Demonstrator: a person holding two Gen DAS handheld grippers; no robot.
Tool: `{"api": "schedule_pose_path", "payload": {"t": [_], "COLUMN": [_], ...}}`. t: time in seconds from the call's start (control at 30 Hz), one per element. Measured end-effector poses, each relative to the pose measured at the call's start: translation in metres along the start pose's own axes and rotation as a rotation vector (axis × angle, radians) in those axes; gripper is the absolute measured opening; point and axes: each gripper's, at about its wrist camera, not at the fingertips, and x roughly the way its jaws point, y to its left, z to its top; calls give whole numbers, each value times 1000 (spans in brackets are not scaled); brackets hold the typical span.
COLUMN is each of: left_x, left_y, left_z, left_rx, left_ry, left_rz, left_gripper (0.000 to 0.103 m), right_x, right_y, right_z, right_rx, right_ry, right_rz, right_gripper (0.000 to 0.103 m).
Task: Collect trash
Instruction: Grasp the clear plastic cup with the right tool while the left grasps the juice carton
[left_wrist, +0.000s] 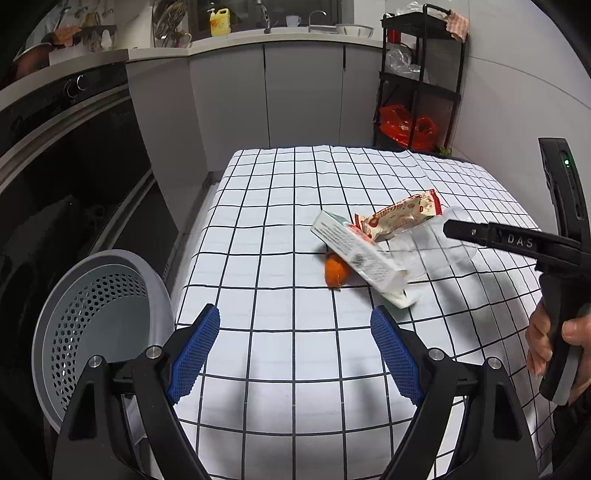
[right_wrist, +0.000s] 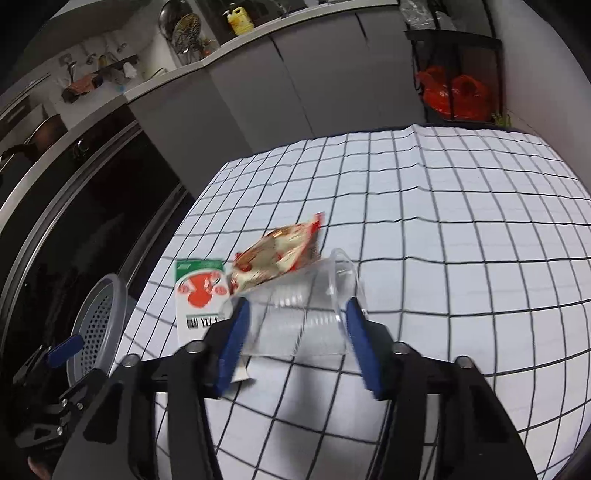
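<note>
On the checked tablecloth (left_wrist: 295, 369) lie a white and green carton (left_wrist: 354, 254) (right_wrist: 199, 295), a red and cream snack wrapper (left_wrist: 399, 218) (right_wrist: 277, 258), a small orange piece (left_wrist: 334, 273) and a clear plastic cup (left_wrist: 432, 251) (right_wrist: 303, 325) on its side. My right gripper (right_wrist: 297, 306) has its blue pads against both sides of the cup. In the left wrist view one of its black fingers (left_wrist: 480, 236) reaches over the cup. My left gripper (left_wrist: 295, 321) hovers open over the cloth, nearer than the trash, with nothing between its pads.
A grey perforated bin (left_wrist: 99, 325) (right_wrist: 96, 325) stands off the table's left edge, beside a dark oven front (left_wrist: 74, 147). A black shelf rack (left_wrist: 417, 92) with red bags is at the back right. A person's hand (left_wrist: 554, 343) holds the right gripper's handle.
</note>
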Motion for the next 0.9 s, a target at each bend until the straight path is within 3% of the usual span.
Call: {"api": "schedule_pose_path", "payload": {"t": [0.2, 0.33, 0.57, 0.9], "left_x": [3, 6, 7, 35], "left_y": [-1, 0, -1, -15], "left_z": [2, 5, 11, 25], "left_rx": [-23, -40, -34, -26], "left_ry": [5, 19, 12, 40], "left_rz": [5, 3, 4, 8], "left_gripper": [82, 82, 82, 84], "right_x": [-3, -11, -33, -74], "right_y": [18, 25, 31, 27], "right_z": [-11, -17, -26, -39], "right_rx": [-31, -14, 37, 123], "right_ry": [15, 5, -40, -138], "right_rz": [11, 4, -24, -74], "right_gripper": [20, 12, 4, 4]}}
